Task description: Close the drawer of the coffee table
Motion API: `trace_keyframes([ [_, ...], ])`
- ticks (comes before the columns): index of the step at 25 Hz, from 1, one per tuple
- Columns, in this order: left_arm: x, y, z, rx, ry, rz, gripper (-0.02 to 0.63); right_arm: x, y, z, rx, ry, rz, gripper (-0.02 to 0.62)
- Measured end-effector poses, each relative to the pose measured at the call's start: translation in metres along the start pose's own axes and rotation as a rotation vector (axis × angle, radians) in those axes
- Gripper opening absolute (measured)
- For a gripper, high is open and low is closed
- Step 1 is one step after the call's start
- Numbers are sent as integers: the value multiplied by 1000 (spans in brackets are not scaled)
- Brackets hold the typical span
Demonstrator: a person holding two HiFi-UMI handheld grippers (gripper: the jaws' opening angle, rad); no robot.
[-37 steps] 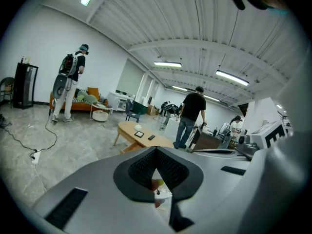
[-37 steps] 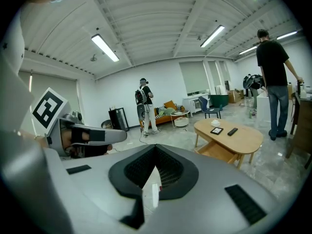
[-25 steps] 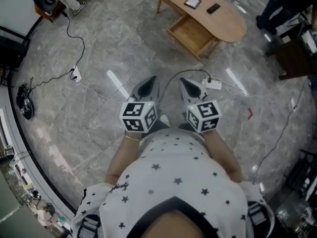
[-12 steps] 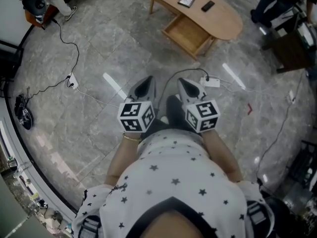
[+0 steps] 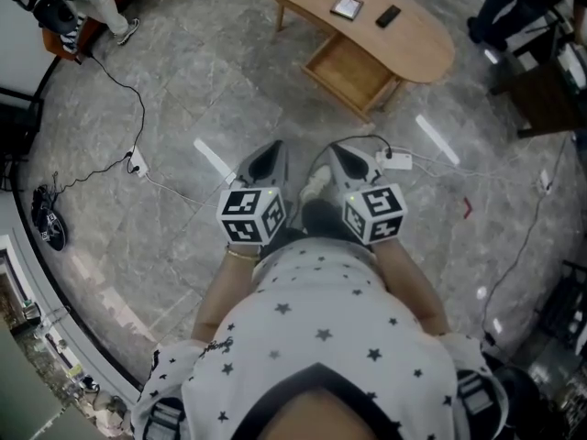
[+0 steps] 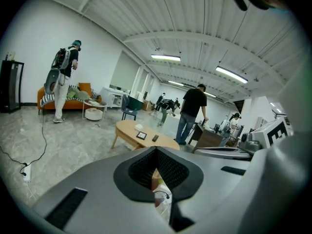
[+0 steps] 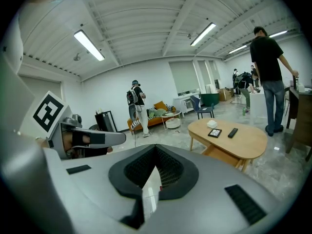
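The grey stone floor (image 5: 183, 108) extends ahead of both tools. The oval wooden surface (image 5: 417, 44) stands well ahead of them, offset toward the right tool's side. Its drawer (image 5: 353, 73) is pulled out toward the tools and is well apart from both. The left tool (image 5: 273, 154) and right tool (image 5: 341, 157) are held side by side, jaws fully together, gripping nothing. A white power strip (image 5: 396, 160) lies on the floor at the right tool's outer side.
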State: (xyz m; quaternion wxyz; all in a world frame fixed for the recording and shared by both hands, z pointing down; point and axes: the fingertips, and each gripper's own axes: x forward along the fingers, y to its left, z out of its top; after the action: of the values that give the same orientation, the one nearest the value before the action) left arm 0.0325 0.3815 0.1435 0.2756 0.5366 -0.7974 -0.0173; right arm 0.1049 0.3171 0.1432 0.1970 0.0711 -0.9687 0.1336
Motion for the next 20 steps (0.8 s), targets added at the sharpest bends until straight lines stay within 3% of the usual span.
trace_keyframes([
  [20, 135, 27, 76, 33, 34, -48, 6, 86, -102, 58, 33, 18, -65, 8],
])
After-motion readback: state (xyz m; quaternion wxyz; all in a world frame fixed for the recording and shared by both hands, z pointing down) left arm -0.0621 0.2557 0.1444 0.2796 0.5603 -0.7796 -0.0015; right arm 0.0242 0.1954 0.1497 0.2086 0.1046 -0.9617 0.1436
